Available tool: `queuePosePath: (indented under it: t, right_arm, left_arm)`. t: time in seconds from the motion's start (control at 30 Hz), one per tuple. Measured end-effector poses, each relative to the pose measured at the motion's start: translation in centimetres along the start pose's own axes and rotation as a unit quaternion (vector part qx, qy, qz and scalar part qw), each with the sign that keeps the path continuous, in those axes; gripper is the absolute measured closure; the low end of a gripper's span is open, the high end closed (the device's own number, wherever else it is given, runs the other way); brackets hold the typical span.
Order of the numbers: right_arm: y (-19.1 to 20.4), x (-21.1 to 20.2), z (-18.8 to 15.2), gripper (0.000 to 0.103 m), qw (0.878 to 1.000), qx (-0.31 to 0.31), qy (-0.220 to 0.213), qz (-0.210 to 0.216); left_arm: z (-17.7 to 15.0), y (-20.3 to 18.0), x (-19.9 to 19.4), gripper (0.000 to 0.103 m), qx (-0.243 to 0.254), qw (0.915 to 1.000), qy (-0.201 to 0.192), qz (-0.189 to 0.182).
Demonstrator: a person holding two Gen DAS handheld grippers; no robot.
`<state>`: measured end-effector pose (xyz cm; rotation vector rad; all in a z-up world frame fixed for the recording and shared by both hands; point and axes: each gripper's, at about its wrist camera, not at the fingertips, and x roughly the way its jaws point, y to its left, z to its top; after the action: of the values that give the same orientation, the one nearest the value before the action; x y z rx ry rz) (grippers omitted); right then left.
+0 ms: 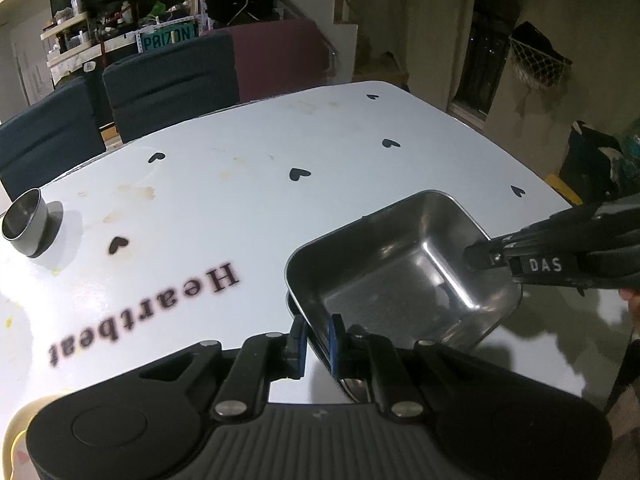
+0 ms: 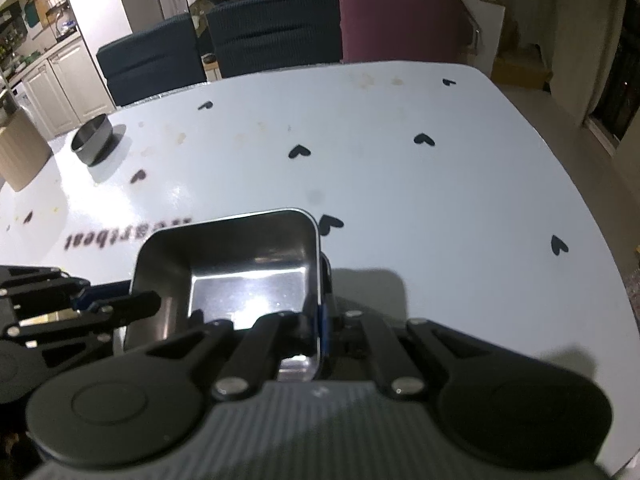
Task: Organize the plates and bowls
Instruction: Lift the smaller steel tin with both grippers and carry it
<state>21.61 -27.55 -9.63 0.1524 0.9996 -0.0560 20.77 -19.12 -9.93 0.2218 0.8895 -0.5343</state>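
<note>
Two grippers share one load: my left gripper has its pads astride the near wall of the steel dish with the wall between them, the jaws narrow and just opening, and the left pad appears to stand off the metal; my right gripper is clamped tight on the dish's right wall. Risk, as I judge it: with the left hold easing, the dish hangs on a single thin rim pinch and may swing, slip or clatter down onto the table. The dish is a rectangular stainless tray, round-cornered, deep-walled, mirror-bright and empty, tilted at the table's near edge; whether another tray lies under it I cannot tell. A small steel bowl sits well apart, far left.
</note>
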Motion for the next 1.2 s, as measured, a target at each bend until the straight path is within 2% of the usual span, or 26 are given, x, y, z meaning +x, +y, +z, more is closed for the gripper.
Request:
queuePosePath:
  t: [0.4,0.67,0.83,1.2]
  right_arm:
    - [0.0,1.4,-0.1,0.100,0.999,-0.008,0.030,-0.012]
    - [0.1,1.5,0.1,0.100,0.999,-0.019,0.032,-0.017]
    - [0.3,2.3,-0.1,0.093,0.997,-0.037,0.054,-0.030]
    - [-0.8,3.2,-0.1,0.093,0.998,-0.014,0.068,-0.006]
  left_arm:
    - [-0.5,0.2,1.2,0.088,0.002,0.9997,0.023,-0.009]
    - [-0.4,0.1,1.1,0.088,0.005,0.9997,0.025,-0.007]
    - [-0.4,0.0,1.3,0.086,0.009,0.9995,0.030,-0.002]
    - [-0.4,0.8,1.7,0.085,-0.016,0.9990,0.040,-0.016]
